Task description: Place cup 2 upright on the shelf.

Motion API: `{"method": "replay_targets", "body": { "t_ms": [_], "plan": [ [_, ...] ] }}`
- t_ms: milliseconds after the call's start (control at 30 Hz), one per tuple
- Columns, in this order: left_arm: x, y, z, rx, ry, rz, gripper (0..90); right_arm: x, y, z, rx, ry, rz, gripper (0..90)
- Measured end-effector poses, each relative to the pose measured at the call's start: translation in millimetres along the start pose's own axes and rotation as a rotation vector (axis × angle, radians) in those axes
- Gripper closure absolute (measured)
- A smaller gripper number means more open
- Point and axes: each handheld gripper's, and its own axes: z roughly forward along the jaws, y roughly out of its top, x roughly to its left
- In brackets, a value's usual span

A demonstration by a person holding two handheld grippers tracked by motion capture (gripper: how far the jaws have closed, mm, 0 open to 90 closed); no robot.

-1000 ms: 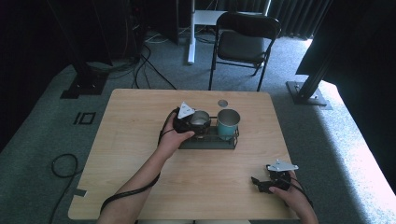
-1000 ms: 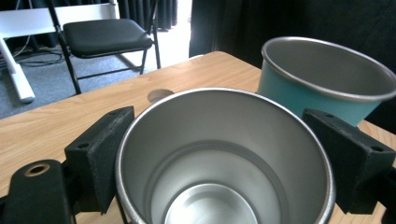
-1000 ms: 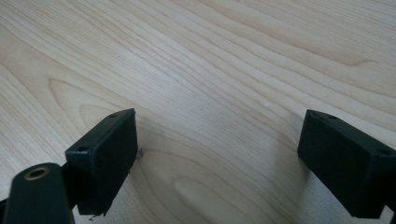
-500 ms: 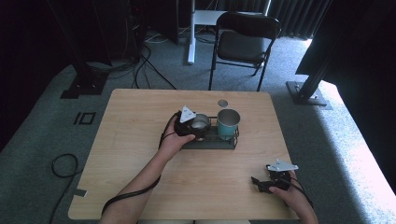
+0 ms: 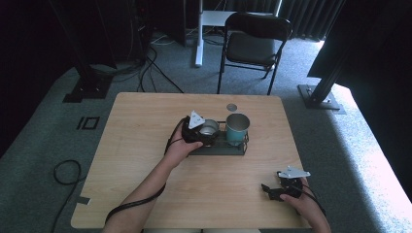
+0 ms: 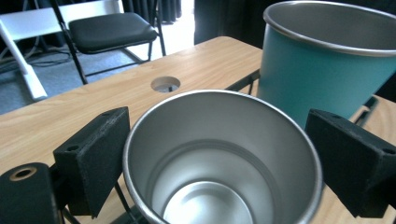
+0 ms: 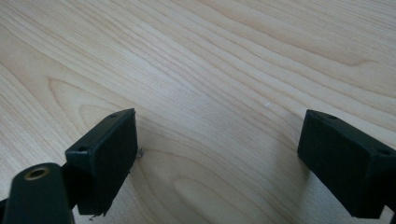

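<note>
Wooden table [image 5: 145, 145]: light grain, round hole near far edge.
Black wire rack [image 5: 218, 147]: mid-table, bearing two cups.
Teal cup [image 5: 237, 128]: upright, right end of rack.
Steel cup [image 5: 209, 128]: upright, just beside the teal one, between the jaws of the left gripper [image 5: 203, 130] (spread, no clear contact).
Right gripper [image 5: 272, 191]: near table edge, released, holding nothing.
</note>
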Motion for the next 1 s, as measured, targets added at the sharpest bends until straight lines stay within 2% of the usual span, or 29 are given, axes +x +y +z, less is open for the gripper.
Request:
{"method": "replay_targets", "body": {
  "t_ms": [67, 167, 400, 500, 600, 1000],
  "plan": [
    [-0.2, 0.6, -1.7, 0.005, -0.009, 0.011, 2.3, 0.0, 0.0, 0.0, 0.000, 0.000, 0.000, 11.5],
    [-0.6, 2.9, -4.9, 0.001, -0.001, 0.008, 2.3, 0.0, 0.0, 0.0, 0.000, 0.000, 0.000, 11.6],
    [2.1, 6.3, -13.5, -0.002, 0.018, -0.048, 2.3, 0.0, 0.0, 0.0, 0.000, 0.000, 0.000, 11.5],
    [3.1, 7.7, -19.1, -0.007, 0.029, -0.040, 2.3, 0.0, 0.0, 0.0, 0.000, 0.000, 0.000, 11.5],
    [4.7, 9.0, -24.1, -0.015, 0.034, -0.052, 2.3, 0.0, 0.0, 0.0, 0.000, 0.000, 0.000, 11.5],
    [8.4, 7.1, -41.1, -0.017, 0.034, -0.055, 2.3, 0.0, 0.0, 0.0, 0.000, 0.000, 0.000, 11.5]
  ]
}}
